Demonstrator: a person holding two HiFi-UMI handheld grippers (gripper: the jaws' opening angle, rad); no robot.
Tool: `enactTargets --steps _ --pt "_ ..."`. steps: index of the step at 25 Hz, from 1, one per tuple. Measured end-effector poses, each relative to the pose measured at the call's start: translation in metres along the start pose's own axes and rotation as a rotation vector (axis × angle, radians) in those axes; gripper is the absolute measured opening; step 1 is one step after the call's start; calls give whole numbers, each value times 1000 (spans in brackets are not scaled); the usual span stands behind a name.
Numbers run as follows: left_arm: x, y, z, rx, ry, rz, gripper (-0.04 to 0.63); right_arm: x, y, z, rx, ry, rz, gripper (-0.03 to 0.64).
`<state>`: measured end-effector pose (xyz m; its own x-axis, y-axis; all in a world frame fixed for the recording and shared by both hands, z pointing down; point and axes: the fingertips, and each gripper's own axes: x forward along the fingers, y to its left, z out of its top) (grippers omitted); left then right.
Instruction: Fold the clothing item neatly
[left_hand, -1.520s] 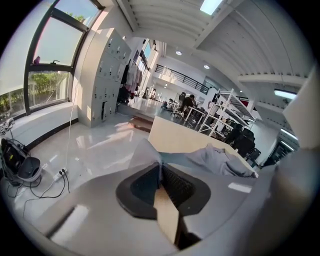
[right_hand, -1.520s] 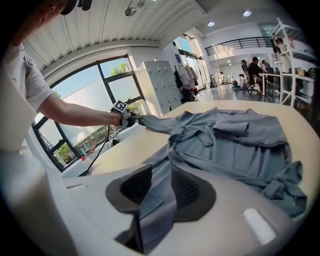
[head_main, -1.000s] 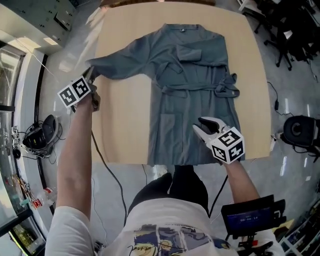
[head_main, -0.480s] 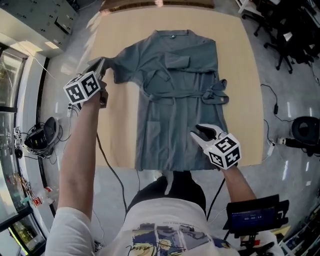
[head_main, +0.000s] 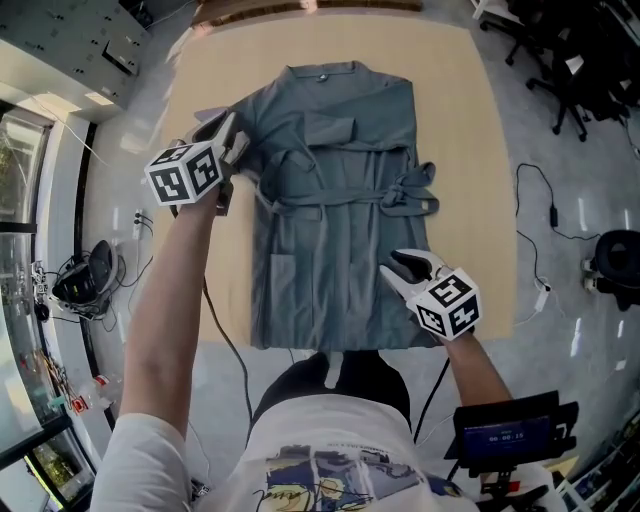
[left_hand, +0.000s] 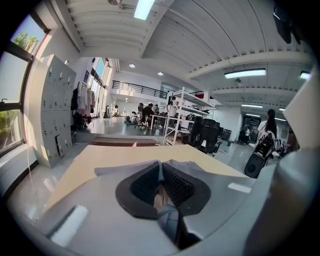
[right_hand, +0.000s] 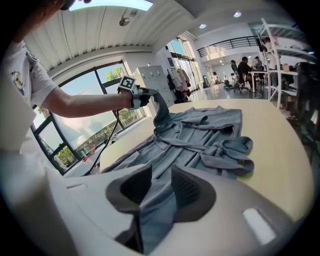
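Left gripper (head_main: 232, 136) clenched on the robe's sleeve (head_main: 250, 106), cuff pinched between the pads and lifted above the robe's left shoulder. Right gripper (head_main: 401, 263) grasping a fold of fabric at the robe's lower right side. Grey belted robe (head_main: 330, 200) lies flat mid-table (head_main: 455, 120), collar toward far edge, hem at near edge.

Bare desk (head_main: 465, 150) runs along the right of the robe (head_main: 330, 230) and, narrower, along its left; both strips lie flat and open to a pass. Above the left strip, the left gripper (head_main: 236, 142) and its forearm (head_main: 185, 290) block the way. The knotted belt (head_main: 410, 190) stands proud of the cloth near the robe's right edge.
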<state>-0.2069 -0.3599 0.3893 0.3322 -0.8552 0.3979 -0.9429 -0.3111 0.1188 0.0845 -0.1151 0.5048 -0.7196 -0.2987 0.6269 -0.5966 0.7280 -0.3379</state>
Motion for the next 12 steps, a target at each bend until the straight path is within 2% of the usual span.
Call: enactTargets --steps 4,8,12 --pt "12 -25 1 29 23 -38 26 -9 0 -6 20 2 -6 112" --pt "51 -59 5 64 44 -61 26 -18 -34 -11 41 2 -8 112" --pt "77 -95 3 117 70 -98 26 -25 -49 -17 53 -4 -7 112"
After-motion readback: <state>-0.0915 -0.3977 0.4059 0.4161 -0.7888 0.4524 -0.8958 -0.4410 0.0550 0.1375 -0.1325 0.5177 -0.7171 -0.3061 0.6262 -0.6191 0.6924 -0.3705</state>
